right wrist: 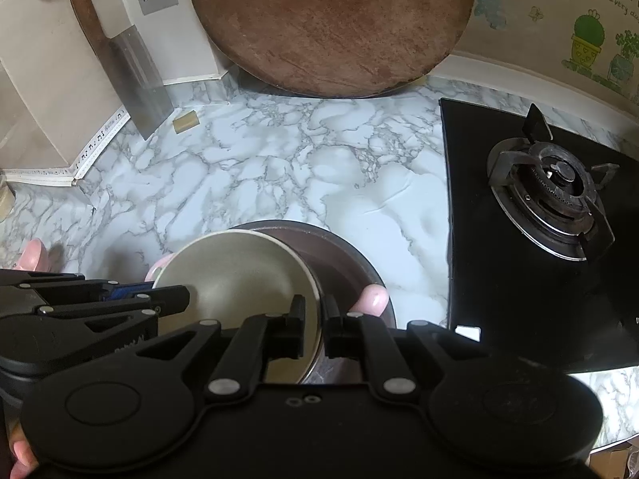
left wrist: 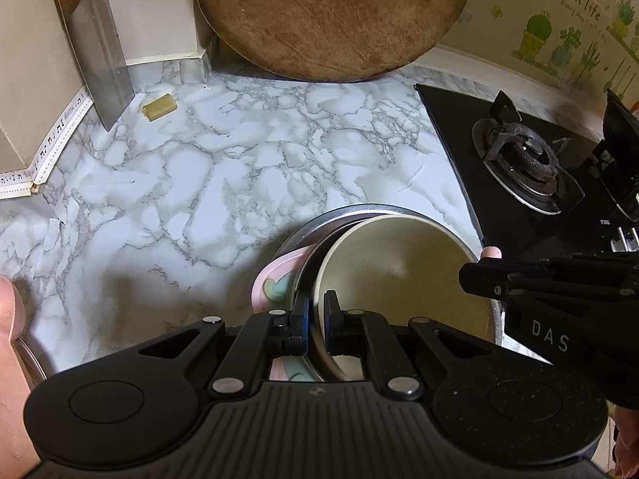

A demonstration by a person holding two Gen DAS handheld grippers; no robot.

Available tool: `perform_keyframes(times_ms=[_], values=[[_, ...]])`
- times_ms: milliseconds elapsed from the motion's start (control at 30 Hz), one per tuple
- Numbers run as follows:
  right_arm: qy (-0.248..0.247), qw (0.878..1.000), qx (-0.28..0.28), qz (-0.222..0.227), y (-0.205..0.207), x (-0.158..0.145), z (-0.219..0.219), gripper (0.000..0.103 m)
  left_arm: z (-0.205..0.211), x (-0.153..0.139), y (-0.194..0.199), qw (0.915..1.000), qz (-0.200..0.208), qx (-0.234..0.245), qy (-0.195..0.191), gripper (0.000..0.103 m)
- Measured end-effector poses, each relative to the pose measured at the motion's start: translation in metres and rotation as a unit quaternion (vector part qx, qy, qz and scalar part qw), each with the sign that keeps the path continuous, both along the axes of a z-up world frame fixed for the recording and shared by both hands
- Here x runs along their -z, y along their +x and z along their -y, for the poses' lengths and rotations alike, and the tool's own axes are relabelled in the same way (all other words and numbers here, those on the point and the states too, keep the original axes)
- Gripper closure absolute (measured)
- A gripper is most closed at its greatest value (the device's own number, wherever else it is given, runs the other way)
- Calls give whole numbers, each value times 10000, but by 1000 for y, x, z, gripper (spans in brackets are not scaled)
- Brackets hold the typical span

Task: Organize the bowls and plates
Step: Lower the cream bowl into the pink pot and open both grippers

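Note:
A cream-lined bowl (left wrist: 399,271) is held tilted over a metal dish (left wrist: 351,212) and a pink plate (left wrist: 275,279) on the marble counter. My left gripper (left wrist: 316,311) is shut on the bowl's left rim. My right gripper (right wrist: 313,315) is shut on the same bowl's (right wrist: 235,275) right rim, and its arm shows at the right of the left wrist view (left wrist: 519,279). In the right wrist view the dark metal dish (right wrist: 343,251) lies under the bowl, and the pink plate (right wrist: 157,269) peeks out at its left.
A round wooden board (left wrist: 331,12) leans against the back wall. A cleaver (left wrist: 100,64) leans at the left, with a small yellowish block (left wrist: 159,107) beside it. A black gas hob with its burner (right wrist: 555,199) lies to the right. The marble counter (right wrist: 259,167) stretches between them.

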State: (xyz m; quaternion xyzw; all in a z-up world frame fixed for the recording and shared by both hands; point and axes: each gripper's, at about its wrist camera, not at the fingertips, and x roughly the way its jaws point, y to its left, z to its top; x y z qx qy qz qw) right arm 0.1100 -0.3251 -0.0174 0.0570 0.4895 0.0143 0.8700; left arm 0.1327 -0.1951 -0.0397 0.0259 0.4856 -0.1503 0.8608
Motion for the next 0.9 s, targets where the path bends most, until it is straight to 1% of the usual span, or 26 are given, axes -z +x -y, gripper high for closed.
perform_keyframes(times_ms=[67,167,267,400,600,900], values=[[-2,10000,-14,67,-3,-4,0,93,-3,-3,-2,10000,38,12,-60,96],[-1,9999,-58,140,-8,-10,-1,93,-4,-9,-8,9997,249,29,28,95],[-26,9997,-99,209,-11,-15,-2,93,-6,-14,-12,9994,318,98,-43,95],[-28,9995,-131,284,-16,-20,-4,93,-7,-22,-21,9985,516,157,-7,94],[90,9990,-189,401,-28,-27,-5,93,-11,-33,-33,9968,770,201,39,94],[81,9967,-336,739,-50,-41,-14,93,-27,-40,-51,9957,903,201,1,94]])
